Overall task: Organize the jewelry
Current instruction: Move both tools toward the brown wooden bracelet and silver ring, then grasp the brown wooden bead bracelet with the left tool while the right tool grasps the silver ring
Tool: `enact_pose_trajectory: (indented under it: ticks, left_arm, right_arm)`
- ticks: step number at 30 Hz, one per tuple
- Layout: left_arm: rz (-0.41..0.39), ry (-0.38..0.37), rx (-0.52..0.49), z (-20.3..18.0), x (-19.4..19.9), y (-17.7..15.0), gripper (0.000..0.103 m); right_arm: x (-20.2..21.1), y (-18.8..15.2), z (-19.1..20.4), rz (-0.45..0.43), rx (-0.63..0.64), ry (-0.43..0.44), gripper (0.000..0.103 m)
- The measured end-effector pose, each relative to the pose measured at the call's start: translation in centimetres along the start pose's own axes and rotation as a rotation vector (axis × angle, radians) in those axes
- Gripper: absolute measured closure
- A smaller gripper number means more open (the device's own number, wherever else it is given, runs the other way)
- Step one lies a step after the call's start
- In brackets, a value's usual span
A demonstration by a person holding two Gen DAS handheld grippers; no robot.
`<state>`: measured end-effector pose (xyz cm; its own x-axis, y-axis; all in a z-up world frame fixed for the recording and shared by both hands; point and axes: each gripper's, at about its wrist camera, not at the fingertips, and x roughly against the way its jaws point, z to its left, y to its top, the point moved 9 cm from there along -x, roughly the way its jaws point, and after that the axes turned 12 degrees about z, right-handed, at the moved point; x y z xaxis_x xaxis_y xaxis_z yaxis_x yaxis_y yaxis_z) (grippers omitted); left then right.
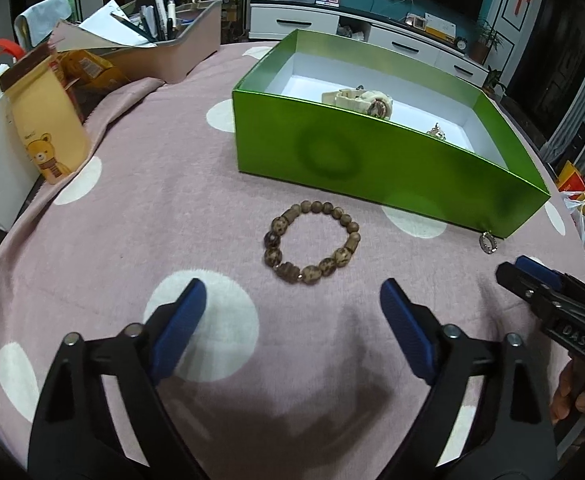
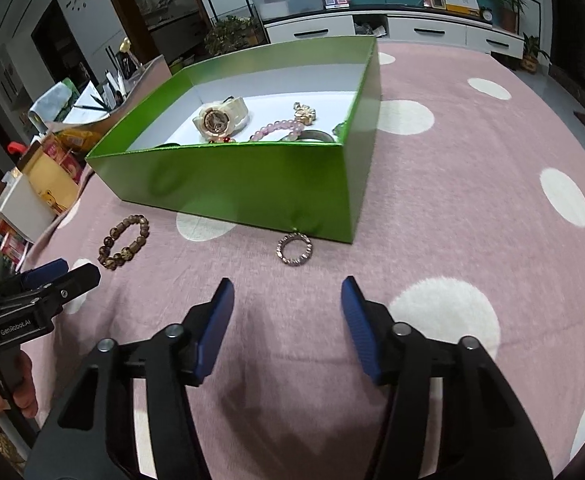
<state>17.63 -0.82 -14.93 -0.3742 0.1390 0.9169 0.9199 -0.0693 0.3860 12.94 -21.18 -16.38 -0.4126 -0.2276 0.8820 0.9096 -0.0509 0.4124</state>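
Basically two pieces were still out on the pink dotted cloth (image 1: 140,208), both in front of the green box (image 1: 372,168): a brown bead bracelet (image 1: 312,242) and a small metal ring (image 2: 294,249). Left gripper (image 1: 292,312) had its jaws wide apart, nothing between them, and the bracelet lay flat straight ahead of the gap, centred between the two blue pads (image 1: 180,328), short of the box wall. Right gripper (image 2: 288,308) also stood apart and empty, narrower than the left, with the ring lying flat dead ahead of its gap, just beside the box's near corner; whether the ring touched the box was not clear. So each hand was lined up on its own piece: left nearer the bracelet, right nearer the ring, and the two grippers sat side by side without crossing. Both pieces were round loops, so no long axis mattered; either jaw would need to straddle one side of the loop or close across the whole circle. Inside the box already sat a cream watch (image 2: 220,118), a pink bead bracelet (image 2: 278,130) and a gold trinket (image 2: 305,113). Judging by that, the task looked mostly done, with these two loops left. The ring looked thin and low on soft cloth, likely the fiddlier pick.
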Motion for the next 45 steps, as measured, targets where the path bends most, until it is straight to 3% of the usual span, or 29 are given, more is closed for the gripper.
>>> enact_pose_trajectory:
  ticks: [6, 12, 19, 21, 23, 29, 33, 38, 45]
  left_arm:
    - [-0.023, -0.034, -0.078, -1.8, 0.1, 0.8, 0.029]
    - [-0.027, -0.051, -0.163, -3.4, -0.4, 1.6, 0.048]
    - [0.043, -0.075, -0.194, -3.7, -2.6, 1.5, 0.070]
    - [0.043, -0.079, -0.210, -4.0, -2.8, 1.3, 0.071]
    - [0.047, -0.071, -0.227, -4.1, -2.8, 1.1, 0.072]
    - [0.049, -0.044, -0.227, -3.8, -2.8, 0.9, 0.090]
    - [0.050, -0.049, -0.206, -3.7, -2.7, 0.8, 0.092]
    - [0.058, -0.104, -0.171, -3.9, -2.3, 0.2, 0.092]
    - [0.052, -0.166, -0.128, -3.9, -1.3, -0.1, 0.092]
  right_arm:
    - [-0.9, 1.0, 0.2, 0.000, 0.026, -0.062, 0.056]
    - [-1.5, 1.8, 0.3, -0.001, 0.038, -0.111, 0.060]
    - [-1.8, 2.2, 0.4, 0.005, 0.053, -0.135, 0.064]
    - [-1.8, 2.2, 0.4, 0.007, 0.061, -0.150, 0.065]
    - [-1.9, 2.2, 0.3, 0.008, 0.064, -0.161, 0.070]
    - [-2.0, 2.4, 0.3, 0.001, 0.075, -0.175, 0.081]
    - [-1.9, 2.3, 0.2, -0.009, 0.082, -0.162, 0.082]
    - [-1.5, 1.8, 0.4, -0.015, 0.064, -0.084, 0.082]
    - [-0.6, 0.7, 1.4, -0.025, 0.094, -0.062, 0.082]
